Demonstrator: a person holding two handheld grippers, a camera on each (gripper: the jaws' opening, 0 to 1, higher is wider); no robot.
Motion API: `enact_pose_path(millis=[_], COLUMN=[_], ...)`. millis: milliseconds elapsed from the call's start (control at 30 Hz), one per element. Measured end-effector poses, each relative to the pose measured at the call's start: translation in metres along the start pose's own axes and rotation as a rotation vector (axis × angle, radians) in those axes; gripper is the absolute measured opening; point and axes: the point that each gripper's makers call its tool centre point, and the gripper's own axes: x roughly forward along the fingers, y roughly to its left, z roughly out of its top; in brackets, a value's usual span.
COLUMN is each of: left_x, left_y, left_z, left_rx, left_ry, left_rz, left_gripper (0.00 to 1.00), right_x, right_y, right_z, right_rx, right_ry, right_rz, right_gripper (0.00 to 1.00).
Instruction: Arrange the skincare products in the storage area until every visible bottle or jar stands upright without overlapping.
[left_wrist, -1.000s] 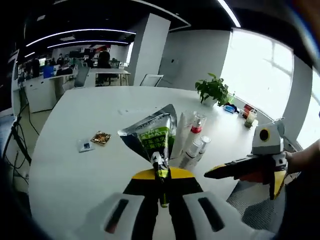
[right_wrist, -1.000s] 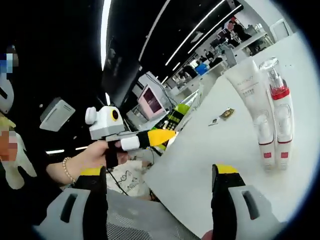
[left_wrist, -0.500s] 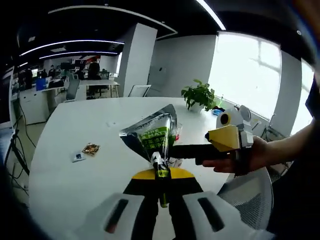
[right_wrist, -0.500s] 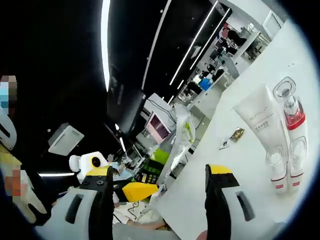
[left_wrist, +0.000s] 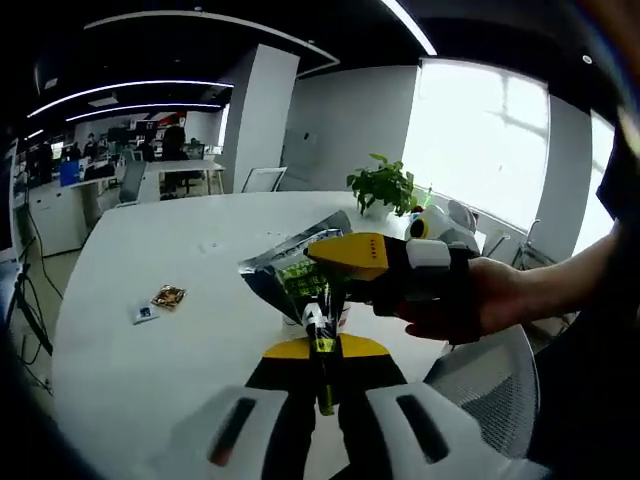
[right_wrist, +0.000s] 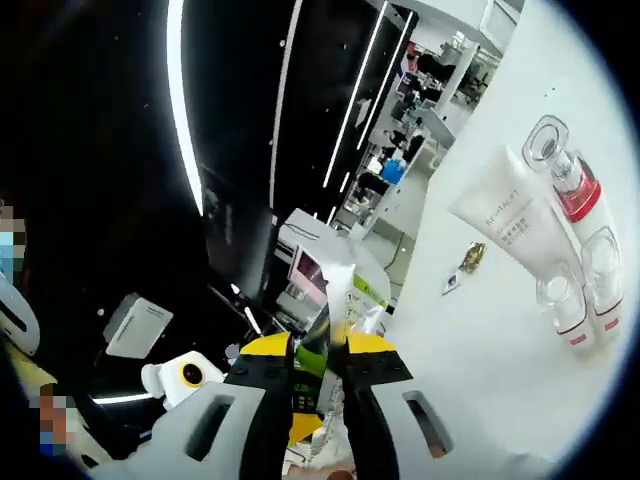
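Note:
A silver pouch with a green label (left_wrist: 298, 268) hangs above the white table (left_wrist: 140, 250). My left gripper (left_wrist: 320, 345) is shut on its lower end. My right gripper (left_wrist: 352, 256), held by a hand, comes in from the right and crosses the pouch's upper part. In the right gripper view my right gripper (right_wrist: 318, 350) has its jaws pressed on the pouch (right_wrist: 348, 298). A white tube (right_wrist: 508, 215) and clear bottles with red bands (right_wrist: 566, 185) lie flat on the table (right_wrist: 500, 330). The pouch hides most of them in the left gripper view.
Two small sachets (left_wrist: 160, 300) lie on the table's left side, seen also as sachets (right_wrist: 462, 268) in the right gripper view. A potted plant (left_wrist: 385, 185) stands at the far edge. A mesh chair (left_wrist: 485, 375) is at the near right. Desks and monitors fill the room behind.
My right gripper has swung in from the right onto the pouch and its jaws have gone from wide open to shut on it. My left gripper keeps its hold.

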Motion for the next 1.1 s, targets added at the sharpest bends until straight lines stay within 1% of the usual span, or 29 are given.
enact_pose_path(millis=[67,133,167,200,233,267,300,333,367,400,433,467,500,533,633,700,733,767,800,833,900,967,1000,1033,1100], left_x=[-0.001,-0.001,-0.001,-0.003,-0.005,-0.008,-0.011,-0.012,-0.012,-0.013,-0.014,-0.014,-0.014,-0.014,-0.017,-0.018,-0.018,-0.018,-0.017,-0.019,-0.020,-0.020,-0.020,-0.019,-0.019], left_y=[-0.004,-0.004,-0.005,-0.005,-0.004,-0.002,-0.006,-0.005,-0.010,-0.009,-0.007,-0.004,-0.002,-0.001,0.004,0.003,0.001,-0.001,-0.002,-0.008,-0.010,-0.013,-0.013,-0.013,-0.014], left_z=[0.000,0.003,0.005,0.008,0.011,0.013,0.012,0.014,0.021,0.024,0.026,0.027,0.028,0.029,0.035,0.040,0.042,0.044,0.047,0.048,0.056,0.062,0.063,0.065,0.067], left_rx=[0.015,0.061,0.074,0.086,0.097,0.101,0.077,0.059,0.047,0.032,0.024,0.016,0.002,0.000,-0.040,-0.071,-0.084,-0.096,-0.108,-0.120,-0.151,-0.199,-0.201,-0.206,-0.218], left_ry=[0.009,0.001,-0.007,-0.021,-0.026,-0.025,-0.016,-0.020,-0.030,-0.045,-0.051,-0.055,-0.057,-0.059,-0.080,-0.090,-0.083,-0.089,-0.097,-0.089,-0.118,-0.137,-0.143,-0.150,-0.157], left_rz=[-0.011,-0.006,-0.016,-0.021,-0.030,-0.033,-0.082,-0.088,-0.095,-0.091,-0.088,-0.083,-0.081,-0.083,-0.107,-0.149,-0.177,-0.198,-0.214,-0.259,-0.289,-0.318,-0.324,-0.327,-0.339], left_gripper=[0.09,0.24,0.32,0.45,0.49,0.49,0.40,0.34,0.29,0.29,0.32,0.35,0.38,0.39,0.40,0.44,0.46,0.50,0.52,0.53,0.53,0.51,0.51,0.51,0.46], right_x=[0.000,-0.002,-0.003,-0.006,-0.008,-0.010,-0.013,-0.015,-0.016,-0.017,-0.019,-0.020,-0.020,-0.021,-0.022,-0.022,-0.021,-0.021,-0.021,-0.020,-0.018,-0.016,-0.015,-0.014,-0.011], right_y=[0.001,0.005,0.006,0.008,0.009,0.005,0.007,0.007,0.007,0.008,0.010,0.011,0.014,0.016,0.031,0.048,0.054,0.060,0.067,0.071,0.076,0.080,0.081,0.082,0.083], right_z=[0.003,0.005,0.008,0.010,0.013,0.019,0.023,0.027,0.031,0.033,0.042,0.043,0.045,0.046,0.043,0.038,0.038,0.037,0.036,0.036,0.038,0.039,0.040,0.039,0.033], right_rx=[-0.018,-0.027,-0.022,-0.016,-0.021,-0.078,-0.066,-0.059,-0.045,-0.040,-0.022,-0.018,-0.012,-0.005,0.016,0.001,-0.007,-0.018,-0.013,-0.026,-0.034,-0.026,-0.025,-0.024,-0.027], right_ry=[0.004,0.024,0.026,0.030,0.028,0.015,0.019,0.015,0.005,-0.003,-0.033,-0.034,-0.030,-0.027,0.011,0.040,0.044,0.048,0.059,0.059,0.055,0.058,0.061,0.068,0.103], right_rz=[-0.004,0.027,0.036,0.045,0.042,0.029,0.032,0.038,0.044,0.047,0.053,0.061,0.072,0.083,0.163,0.237,0.261,0.286,0.316,0.331,0.344,0.357,0.362,0.365,0.362], right_gripper=[0.15,0.12,0.09,0.07,0.04,0.04,0.03,0.03,0.03,0.03,0.03,0.03,0.03,0.02,0.02,0.02,0.02,0.02,0.02,0.02,0.02,0.02,0.02,0.02,0.02])
